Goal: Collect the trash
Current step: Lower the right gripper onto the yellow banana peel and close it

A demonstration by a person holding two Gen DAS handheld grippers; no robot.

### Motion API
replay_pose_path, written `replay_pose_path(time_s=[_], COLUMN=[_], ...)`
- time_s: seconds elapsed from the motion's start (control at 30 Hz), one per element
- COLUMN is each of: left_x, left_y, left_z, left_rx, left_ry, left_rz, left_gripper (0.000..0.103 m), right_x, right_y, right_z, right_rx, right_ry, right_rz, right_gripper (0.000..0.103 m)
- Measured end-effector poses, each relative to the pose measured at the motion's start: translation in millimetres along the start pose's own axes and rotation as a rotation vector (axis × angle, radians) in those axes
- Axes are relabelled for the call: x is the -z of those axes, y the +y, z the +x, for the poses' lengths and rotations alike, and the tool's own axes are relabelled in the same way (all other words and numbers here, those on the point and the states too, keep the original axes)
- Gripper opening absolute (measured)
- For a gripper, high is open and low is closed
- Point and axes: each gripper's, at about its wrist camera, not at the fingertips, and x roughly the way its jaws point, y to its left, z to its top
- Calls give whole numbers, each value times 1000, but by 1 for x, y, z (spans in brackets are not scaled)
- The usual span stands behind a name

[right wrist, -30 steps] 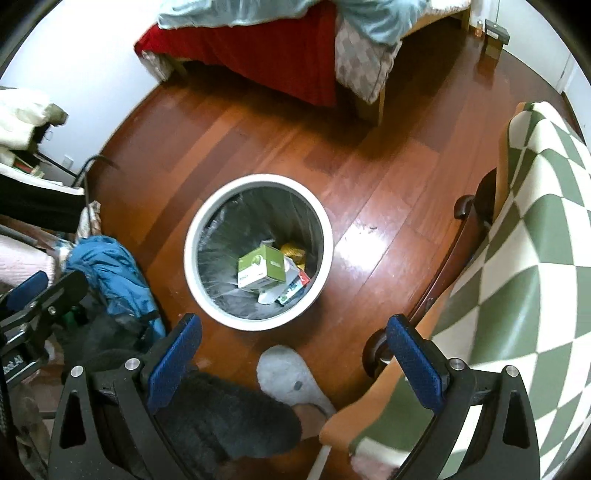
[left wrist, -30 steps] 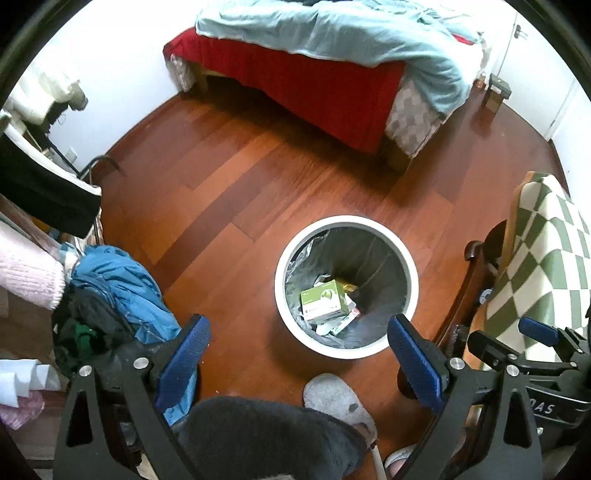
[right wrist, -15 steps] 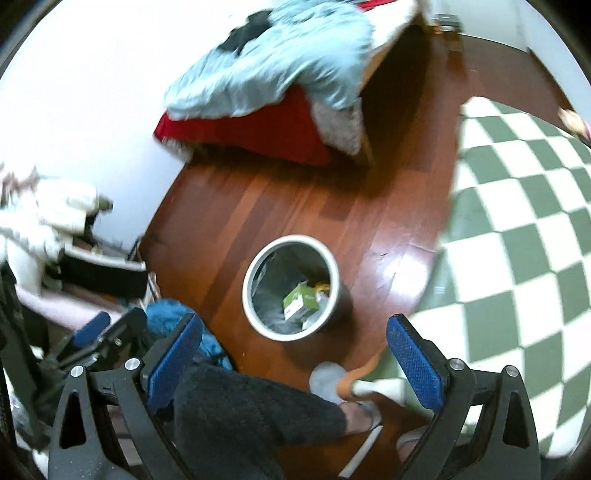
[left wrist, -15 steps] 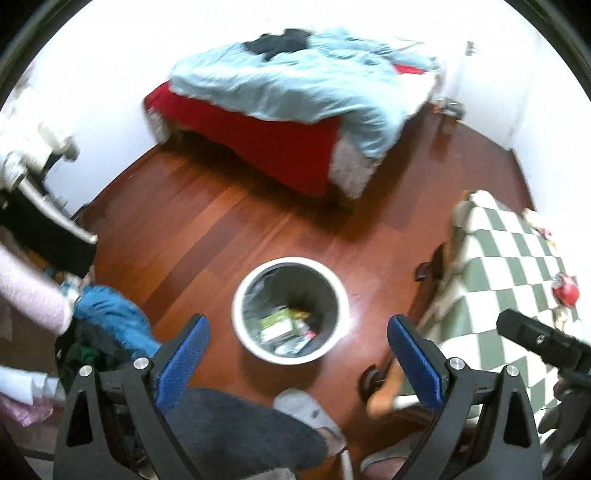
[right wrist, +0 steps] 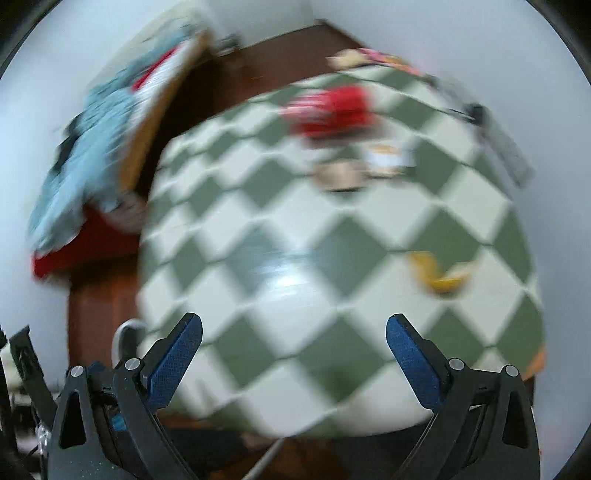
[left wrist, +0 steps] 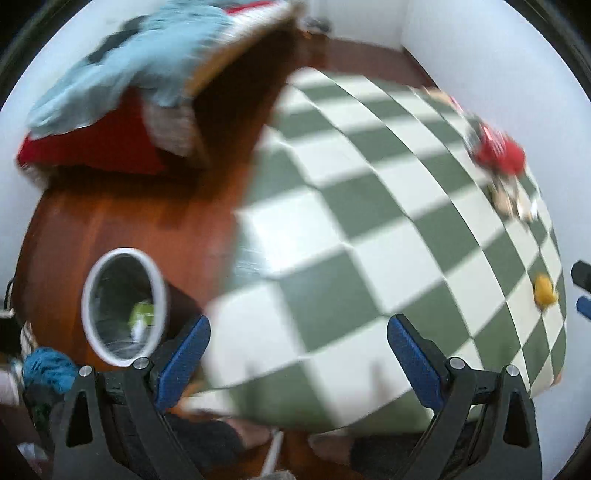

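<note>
A white-rimmed trash bin (left wrist: 123,306) with a green box inside stands on the wooden floor at the left of the left wrist view. A table with a green-and-white checked cloth (left wrist: 369,236) fills both views, blurred (right wrist: 332,236). On it lie a red wrapper (left wrist: 498,151) (right wrist: 332,110), a yellow scrap (left wrist: 545,291) (right wrist: 439,271) and pale scraps (right wrist: 384,158). My left gripper (left wrist: 299,350) is open and empty over the table's near edge. My right gripper (right wrist: 295,350) is open and empty above the cloth.
A bed with a light blue cover and red skirt (left wrist: 122,92) stands at the back left. Blue clothing (left wrist: 48,369) lies beside the bin. The white wall (right wrist: 443,33) runs behind the table.
Both grippers have risen and swung right, from over the bin to over the checked table. The bin has slid to the left edge of view. Both stay open.
</note>
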Motion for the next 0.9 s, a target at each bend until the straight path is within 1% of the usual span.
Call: replay_pose_path(time_s=[0.03, 0.07, 0.1, 0.13, 0.17, 0.23, 0.3, 0.37, 0.43, 0.47, 0.57, 0.67, 0.73, 0.8, 0.9], left_x=[0, 0, 2, 1, 1, -1, -5, -11, -19, -22, -32, -37, -38, -38, -32], left_y=[-13, -30, -43, -55, -66, -83, -94, -105, -115, -119, -131, -137, -139, -139, -139], left_z=[8, 17, 22, 27, 31, 39, 43, 49, 54, 56, 58, 56, 56, 58, 57], left_rx=[4, 7, 9, 8, 5, 2, -3, -7, -7, -5, -5, -5, -3, -1, 3], left_ry=[15, 32, 40, 45, 49, 59, 62, 64, 69, 70, 60, 46, 43, 48, 59], left_rz=[20, 45, 66, 85, 101, 127, 139, 149, 148, 148, 157, 165, 164, 159, 154], left_gripper=[98, 98, 98, 98, 98, 98, 98, 98, 98, 98, 98, 98, 98, 98, 98], right_x=[-5, -10, -12, -14, -18, -22, -25, -29, -34, -36, -45, -50, -51, -50, -50], right_y=[-22, -39, -51, -61, -70, -76, -73, -73, -72, -73, -78, -76, -75, -71, -69], right_z=[6, 13, 18, 24, 31, 41, 48, 51, 56, 57, 60, 68, 70, 71, 69], right_rx=[26, 45, 64, 76, 86, 100, 136, 163, 178, 175, 142, 98, 90, 93, 89], right_ry=[1, 6, 14, 25, 37, 41, 25, 21, 27, 37, 54, 110, 121, 143, 147], right_rz=[10, 4, -8, -26, -50, -112, -185, -251, -283, -294, -294, -338, -347, -383, -373], right_gripper=[98, 87, 81, 72, 71, 69, 67, 48, 41, 38, 38, 39, 39, 38, 32])
